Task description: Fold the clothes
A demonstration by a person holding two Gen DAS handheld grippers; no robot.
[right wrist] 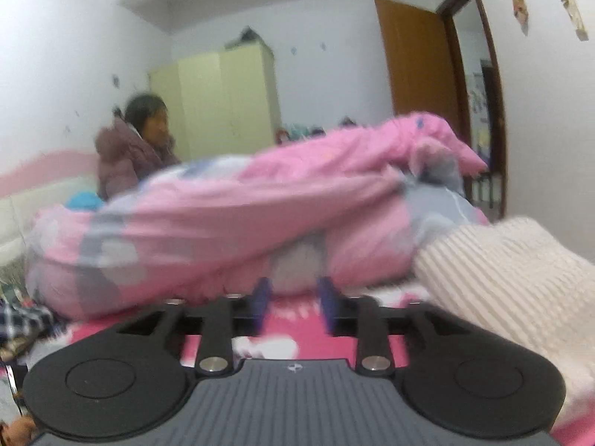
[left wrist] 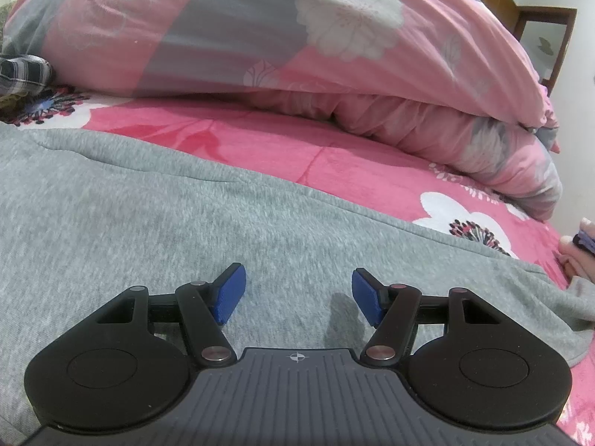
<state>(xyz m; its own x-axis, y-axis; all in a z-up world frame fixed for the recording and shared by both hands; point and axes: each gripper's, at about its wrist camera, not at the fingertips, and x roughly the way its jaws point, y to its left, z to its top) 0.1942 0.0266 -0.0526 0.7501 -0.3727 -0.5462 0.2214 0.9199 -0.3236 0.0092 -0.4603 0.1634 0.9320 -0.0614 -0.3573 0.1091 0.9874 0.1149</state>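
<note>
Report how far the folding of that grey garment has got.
Done: the grey garment lies spread fairly flat on the pink bedsheet; no fold shows in view. In hand: nothing. The left gripper is over the garment, open and empty; the right gripper is open and empty, facing the pink duvet. Left: apparently all the folds, and a cream knit lies nearby.

I am working in a home bedroom: a bed with a pink floral sheet [left wrist: 297, 156], a bunched pink-and-grey flowered quilt [right wrist: 223, 215], a pale yellow wardrobe [right wrist: 223, 96] and a brown wooden door [right wrist: 416, 67].
</note>
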